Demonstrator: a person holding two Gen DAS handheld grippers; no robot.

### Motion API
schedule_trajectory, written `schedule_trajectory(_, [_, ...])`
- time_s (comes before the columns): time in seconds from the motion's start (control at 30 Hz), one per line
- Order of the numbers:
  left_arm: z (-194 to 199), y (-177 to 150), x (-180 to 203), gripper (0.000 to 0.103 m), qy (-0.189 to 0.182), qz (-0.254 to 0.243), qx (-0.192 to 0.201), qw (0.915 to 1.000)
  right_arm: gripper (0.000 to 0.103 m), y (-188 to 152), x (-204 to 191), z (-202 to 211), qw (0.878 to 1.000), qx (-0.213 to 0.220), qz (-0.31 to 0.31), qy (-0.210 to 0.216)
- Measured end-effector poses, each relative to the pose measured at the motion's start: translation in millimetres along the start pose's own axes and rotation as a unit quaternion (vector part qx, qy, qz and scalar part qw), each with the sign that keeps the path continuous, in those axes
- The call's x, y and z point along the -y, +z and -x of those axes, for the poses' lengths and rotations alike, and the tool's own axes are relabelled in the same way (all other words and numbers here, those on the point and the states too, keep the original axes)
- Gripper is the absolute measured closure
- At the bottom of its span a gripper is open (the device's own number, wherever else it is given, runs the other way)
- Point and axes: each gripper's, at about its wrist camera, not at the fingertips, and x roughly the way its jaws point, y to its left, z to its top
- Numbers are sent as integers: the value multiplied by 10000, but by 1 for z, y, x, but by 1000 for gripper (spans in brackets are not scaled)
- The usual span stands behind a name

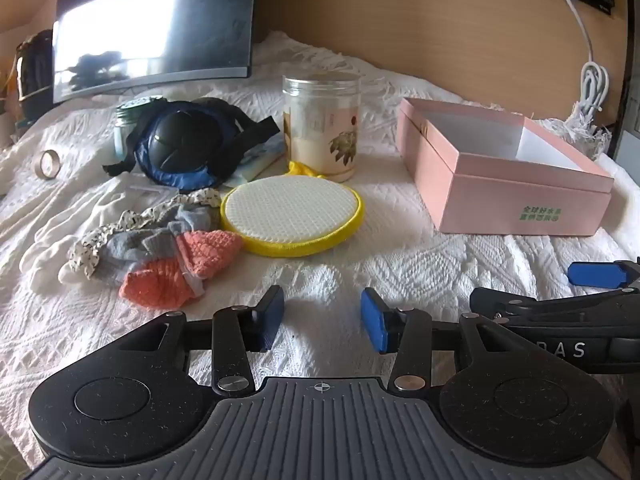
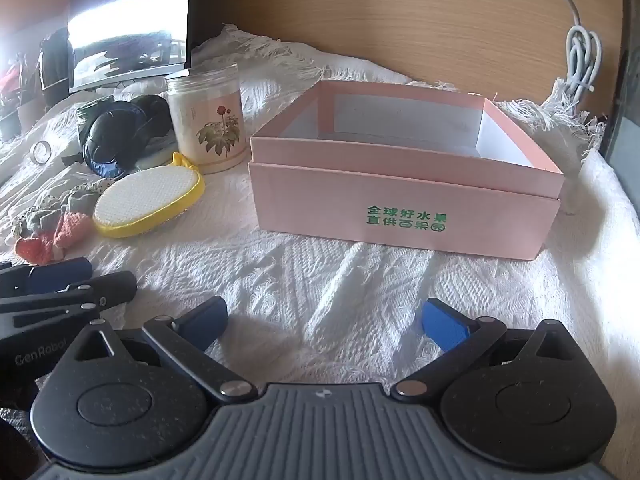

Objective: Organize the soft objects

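A heap of soft things, orange and grey socks [image 1: 160, 256] with a speckled cloth, lies on the white bedspread just ahead and left of my left gripper [image 1: 322, 314]. That gripper is open with only bedspread between its blue pads. Right of the socks lies a round white pad with a yellow rim [image 1: 292, 216]. An open pink box [image 1: 520, 204] stands at the right, with nothing showing inside. In the right wrist view the pink box [image 2: 360, 192] is straight ahead of my right gripper [image 2: 324, 316], which is wide open and holds nothing. The socks [image 2: 52, 236] and pad [image 2: 148, 200] lie far left.
A clear jar with a flower label [image 1: 322, 128] stands behind the pad. A blue and black padded item [image 1: 184, 144], a small glass jar and a tape roll [image 1: 50, 164] lie to the left. A dark monitor [image 1: 152, 28] and a wooden headboard stand behind. A white cable [image 1: 592, 88] hangs at the right.
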Motion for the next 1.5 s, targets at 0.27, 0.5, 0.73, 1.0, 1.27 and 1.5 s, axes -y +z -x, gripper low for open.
schedule_trajectory(0.27, [0,0,1,55,49,-66,-3,10000,0,-1,0,1,9997,-245,4,-5])
schedule_trajectory(0.5, [0,0,1,55,48,-63,-6,10000,0,0,0,-3,9997,-245,-14,-40])
schedule_trajectory(0.73, [0,0,1,55,48,-66,-2,10000,0,1,-1,-5,9997,-241,-11,-42])
schedule_trajectory(1.0, [0,0,1,55,49,-67,-2,10000,0,2,-1,-6,9997,-232,-11,-43])
schedule_trajectory(1.27, [0,0,2,55,79,-108,-3,9999,0,2,-1,-6,9997,-234,-10,-43])
schedule_trajectory(1.5, [1,0,4,55,76,-109,-2,9999,0,2,-1,-6,9997,-234,-10,-43])
